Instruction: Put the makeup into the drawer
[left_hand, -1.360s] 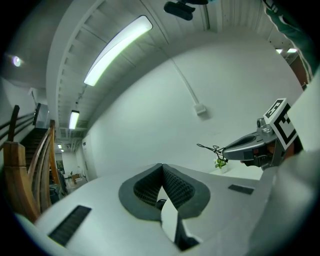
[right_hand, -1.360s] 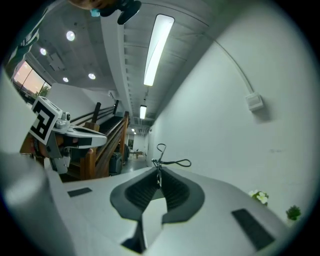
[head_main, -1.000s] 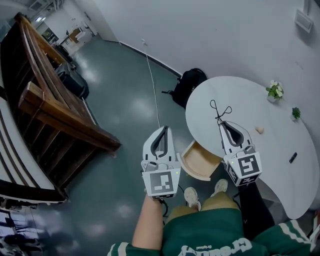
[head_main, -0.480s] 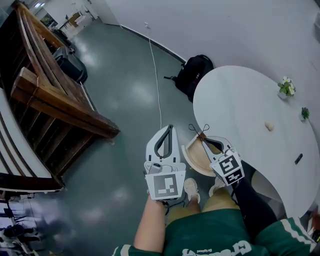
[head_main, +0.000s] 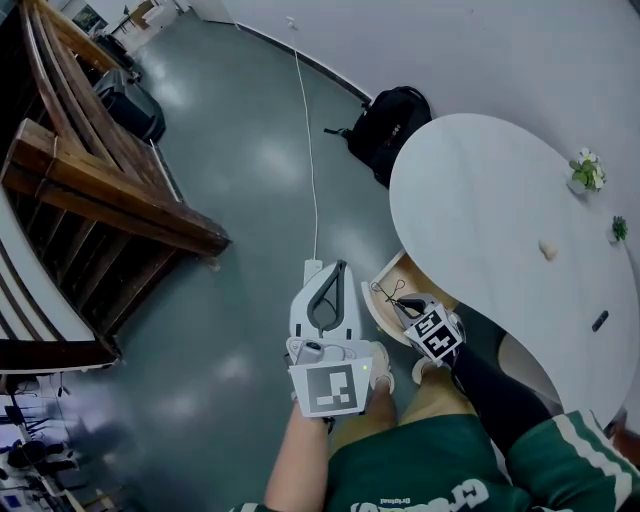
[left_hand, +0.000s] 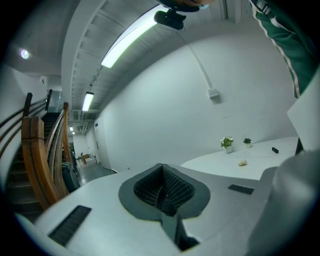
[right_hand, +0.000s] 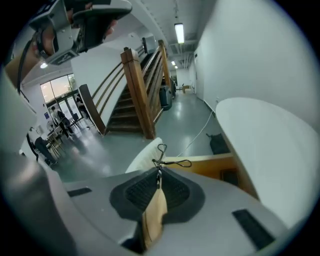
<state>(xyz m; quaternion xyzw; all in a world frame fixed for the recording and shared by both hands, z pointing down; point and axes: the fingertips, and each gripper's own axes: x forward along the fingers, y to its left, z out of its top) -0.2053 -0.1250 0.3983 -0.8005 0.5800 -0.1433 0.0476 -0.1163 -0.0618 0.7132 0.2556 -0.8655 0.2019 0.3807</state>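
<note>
**Desk:** Head view first. What does it show?

**Photographer:** Seen from above, a person in a green top holds two grippers at lower centre. The left gripper (head_main: 338, 268) points up the frame over grey floor. The right gripper (head_main: 398, 303), just right of it, tilts toward the open wooden drawer (head_main: 381, 318) under the edge of the white table (head_main: 490, 210). Thin black wire loops of the makeup item (head_main: 385, 292) stick out of its tip, over the drawer. A black backpack (head_main: 390, 125) sits at upper centre and a wooden staircase (head_main: 100, 190) fills the upper left.

**Desk:** And the left gripper view?

**Photographer:** The left gripper (left_hand: 162, 192) has its jaws pressed together with nothing between them. The table (left_hand: 235, 167) lies at right centre, with a small potted plant (left_hand: 227, 143) on it.

**Desk:** The right gripper view?

**Photographer:** The right gripper (right_hand: 156, 192) pinches the makeup item (right_hand: 154, 212), whose tan part is clamped between the pads at lower centre. Its black loops stand out past the tips, against the rim of the drawer (right_hand: 200, 167). The item is held in the jaws, not lying in the drawer. The table (right_hand: 265, 145) is at right and the staircase (right_hand: 137, 95) at upper centre.
</note>
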